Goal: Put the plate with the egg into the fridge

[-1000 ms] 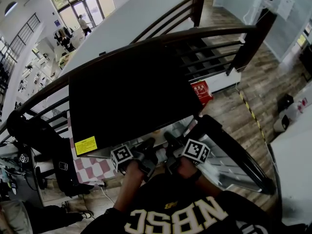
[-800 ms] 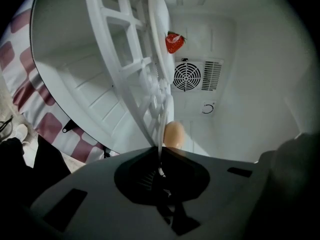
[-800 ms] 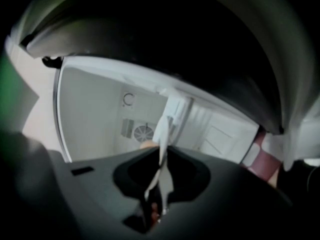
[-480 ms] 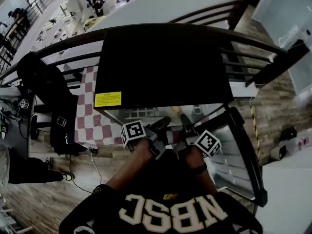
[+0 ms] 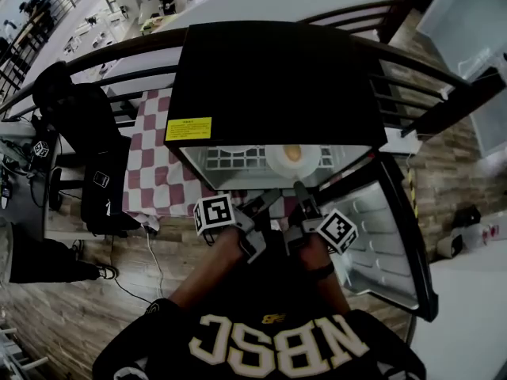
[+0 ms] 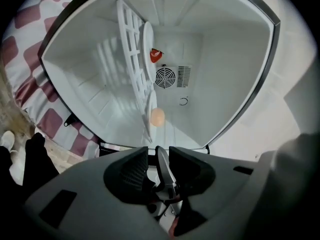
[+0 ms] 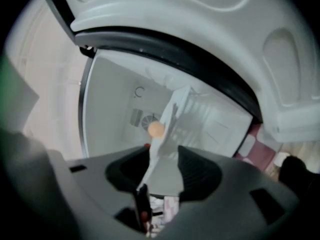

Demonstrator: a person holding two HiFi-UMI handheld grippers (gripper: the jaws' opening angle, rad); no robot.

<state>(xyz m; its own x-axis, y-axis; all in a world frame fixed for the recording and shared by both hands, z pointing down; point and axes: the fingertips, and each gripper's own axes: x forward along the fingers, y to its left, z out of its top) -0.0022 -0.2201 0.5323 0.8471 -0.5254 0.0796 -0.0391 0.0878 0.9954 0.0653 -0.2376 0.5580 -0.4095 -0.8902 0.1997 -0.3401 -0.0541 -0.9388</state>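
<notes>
Plate [image 5: 294,165]: it sits flat on the wire shelf [image 5: 230,158] inside the open fridge [image 5: 269,77], with the egg [image 5: 292,153] loose on top.
Left gripper [image 5: 268,199]: my jaws have just been opening and now stand wide with nothing between them; the plate is just ahead.
Right gripper [image 5: 303,195]: my jaws have just been opening too; the plate's near rim shows between them, pads off it.
Handling: I judge the plate stiff, smooth, slippery and breakable, and the egg may roll.
Hold: I'd pinch the near rim on both sides and keep the plate level.

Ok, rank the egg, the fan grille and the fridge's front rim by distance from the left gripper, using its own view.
From the left gripper, whose fingers have just been opening with nothing between them:
1. Front rim, just ahead.
2. Egg, on its plate, mid-depth.
3. Fan grille, on the back wall.
</notes>
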